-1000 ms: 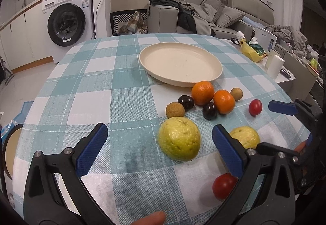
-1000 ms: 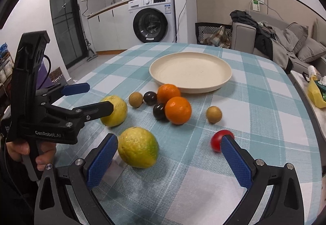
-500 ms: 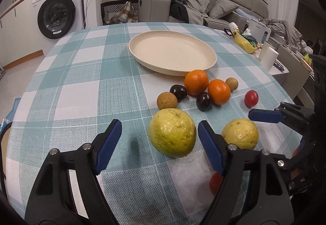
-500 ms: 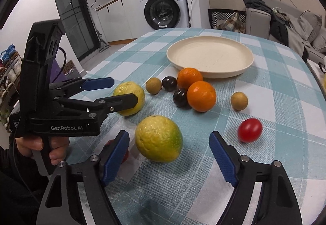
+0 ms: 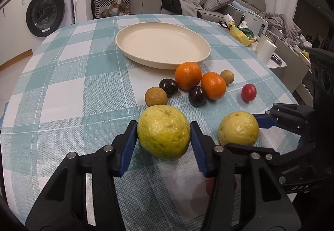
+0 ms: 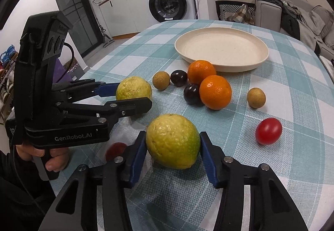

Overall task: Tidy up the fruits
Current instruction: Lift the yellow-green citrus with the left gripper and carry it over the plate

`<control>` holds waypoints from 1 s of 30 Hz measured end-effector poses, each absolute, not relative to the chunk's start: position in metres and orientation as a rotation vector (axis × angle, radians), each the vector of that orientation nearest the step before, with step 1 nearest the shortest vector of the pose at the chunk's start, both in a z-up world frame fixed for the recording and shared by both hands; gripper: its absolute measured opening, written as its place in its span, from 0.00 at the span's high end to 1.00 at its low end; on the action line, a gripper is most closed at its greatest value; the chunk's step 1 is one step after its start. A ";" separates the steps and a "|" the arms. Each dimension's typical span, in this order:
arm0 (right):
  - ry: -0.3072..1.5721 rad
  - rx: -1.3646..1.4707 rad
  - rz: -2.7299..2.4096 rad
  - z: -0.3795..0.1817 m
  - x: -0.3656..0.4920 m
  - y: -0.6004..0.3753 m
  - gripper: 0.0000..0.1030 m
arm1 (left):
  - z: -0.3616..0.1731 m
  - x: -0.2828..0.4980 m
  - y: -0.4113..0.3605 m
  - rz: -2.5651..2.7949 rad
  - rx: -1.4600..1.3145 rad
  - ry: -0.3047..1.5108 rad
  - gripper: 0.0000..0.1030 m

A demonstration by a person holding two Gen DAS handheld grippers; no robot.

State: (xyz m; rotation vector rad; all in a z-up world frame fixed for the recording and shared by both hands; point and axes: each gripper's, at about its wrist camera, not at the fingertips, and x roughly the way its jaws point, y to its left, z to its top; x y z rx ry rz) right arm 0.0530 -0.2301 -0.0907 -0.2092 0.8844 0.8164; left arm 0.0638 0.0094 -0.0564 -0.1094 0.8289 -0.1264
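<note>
Claws have just closed: left claw (image 5: 163, 139) and right claw (image 6: 172, 148) each clamp one guava (image 5: 163, 131) (image 6: 172, 144) near the tabletop (image 5: 68, 93) front edge; plate (image 5: 162, 45) sits clear beyond.

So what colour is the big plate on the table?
The plate is plain cream, nothing on it. The right wrist view shows it best.

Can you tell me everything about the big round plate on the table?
The plate is round, cream-coloured and shallow, with a low raised rim and a matte, faintly speckled look. It sits flat on the checked tablecloth at the far side, with no fruit in it. One orange lies right at its near edge; whether they touch is unclear.
</note>
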 end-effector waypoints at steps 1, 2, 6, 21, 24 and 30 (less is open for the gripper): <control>0.882 -0.212 0.812 -0.091 0.052 -0.230 0.51 | -0.056 0.063 0.009 -0.129 -0.111 0.825 0.54; 0.880 -0.212 0.807 -0.091 0.052 -0.231 0.51 | -0.055 0.063 0.009 -0.132 -0.110 0.820 0.54; 0.865 -0.199 0.780 -0.088 0.055 -0.237 0.51 | -0.051 0.060 0.005 -0.140 -0.105 0.807 0.54; 0.807 -0.127 0.717 -0.070 0.076 -0.253 0.51 | -0.029 0.062 -0.002 -0.163 -0.101 0.723 0.54; 0.794 -0.120 0.707 -0.066 0.079 -0.254 0.51 | -0.025 0.066 -0.001 -0.154 -0.104 0.712 0.54; 0.766 -0.094 0.684 -0.057 0.088 -0.257 0.51 | -0.018 0.075 -0.001 -0.146 -0.094 0.682 0.54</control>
